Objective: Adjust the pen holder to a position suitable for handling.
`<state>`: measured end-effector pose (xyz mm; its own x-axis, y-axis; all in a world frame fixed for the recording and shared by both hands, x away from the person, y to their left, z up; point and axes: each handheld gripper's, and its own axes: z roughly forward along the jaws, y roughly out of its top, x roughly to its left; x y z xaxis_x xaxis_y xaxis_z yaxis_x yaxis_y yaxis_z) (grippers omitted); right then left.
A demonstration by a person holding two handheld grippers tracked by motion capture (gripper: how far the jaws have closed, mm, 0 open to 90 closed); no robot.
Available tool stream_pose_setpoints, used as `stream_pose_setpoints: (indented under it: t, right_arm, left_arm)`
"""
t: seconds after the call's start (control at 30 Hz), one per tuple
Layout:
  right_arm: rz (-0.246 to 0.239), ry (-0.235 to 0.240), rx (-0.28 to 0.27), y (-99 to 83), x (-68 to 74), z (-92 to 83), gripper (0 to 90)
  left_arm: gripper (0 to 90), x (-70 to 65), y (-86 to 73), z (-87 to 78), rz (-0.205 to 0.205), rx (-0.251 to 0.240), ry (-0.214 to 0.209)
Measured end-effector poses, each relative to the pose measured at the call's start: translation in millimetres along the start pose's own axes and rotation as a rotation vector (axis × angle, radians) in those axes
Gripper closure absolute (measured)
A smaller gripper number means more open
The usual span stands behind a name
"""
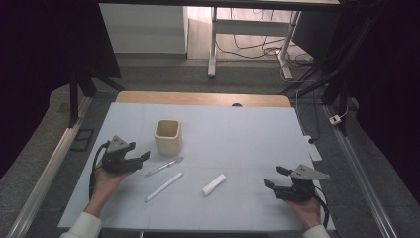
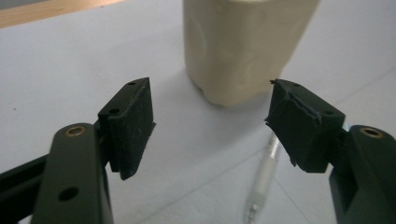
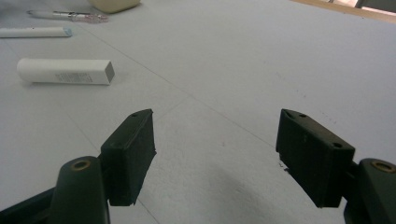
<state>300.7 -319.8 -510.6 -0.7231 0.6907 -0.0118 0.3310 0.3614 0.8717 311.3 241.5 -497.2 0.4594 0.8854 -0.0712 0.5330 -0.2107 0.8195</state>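
My left gripper (image 1: 144, 156) hovered with its jaws apart and empty just beside the cream cup (image 1: 168, 136), right over the clear pen (image 2: 262, 179) lying at the cup's foot on the tabletop (image 1: 247, 134). I judged the pen light, stiff and slippery, best pinched mid-barrel. My right gripper (image 1: 273, 177), well away from the cup, also stood apart.

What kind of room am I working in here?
Likely a lab or recording workshop, not a home: a covered work table stands inside a dark metal frame, loose cables trail over the floor behind it, and a bare desk frame stands beyond.
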Motion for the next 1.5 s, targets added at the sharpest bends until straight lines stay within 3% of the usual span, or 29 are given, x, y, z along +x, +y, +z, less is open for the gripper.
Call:
stream_pose_setpoints:
  t: [0.23,0.33,0.67,0.83,0.87,0.9,0.97,1.13,1.5]
  right_arm:
    - [-0.004,0.001,0.002,0.1,0.2,0.5,27.9]
    - [-0.002,0.001,0.001,0.0,0.1,0.7,27.9]
    - [-0.001,-0.002,0.002,0.0,0.0,0.7,27.9]
    - [-0.002,-0.003,0.001,-0.1,-0.2,0.2,27.9]
    - [-0.002,-0.003,0.001,-0.1,-0.2,0.2,27.9]
    - [-0.001,-0.002,0.002,-0.1,-0.1,0.5,27.9]
    - [-0.001,-0.002,0.003,-0.2,-0.1,1.0,27.9]
    - [-0.002,-0.004,0.004,-0.2,-0.1,0.7,27.9]
    - [-0.003,-0.004,0.004,-0.4,-0.3,0.4,27.9]
  left_arm:
    - [37.7,12.7,5.5,7.8,-0.027,0.015,0.015]
    - [39.5,14.3,5.9,10.4,-0.025,0.024,0.020]
    - [57.1,18.5,13.3,27.0,-0.006,0.059,0.018]
    - [77.1,23.6,15.4,35.3,-0.007,0.079,0.024]
    - [77.1,25.1,15.7,37.0,-0.010,0.089,0.022]
    - [85.4,26.9,16.1,38.5,-0.011,0.097,0.021]
    - [88.3,30.8,17.1,41.1,-0.022,0.105,0.008]
    - [88.5,34.6,18.0,49.0,-0.033,0.136,-0.010]
    - [88.5,24.9,20.7,61.8,-0.013,0.161,-0.045]
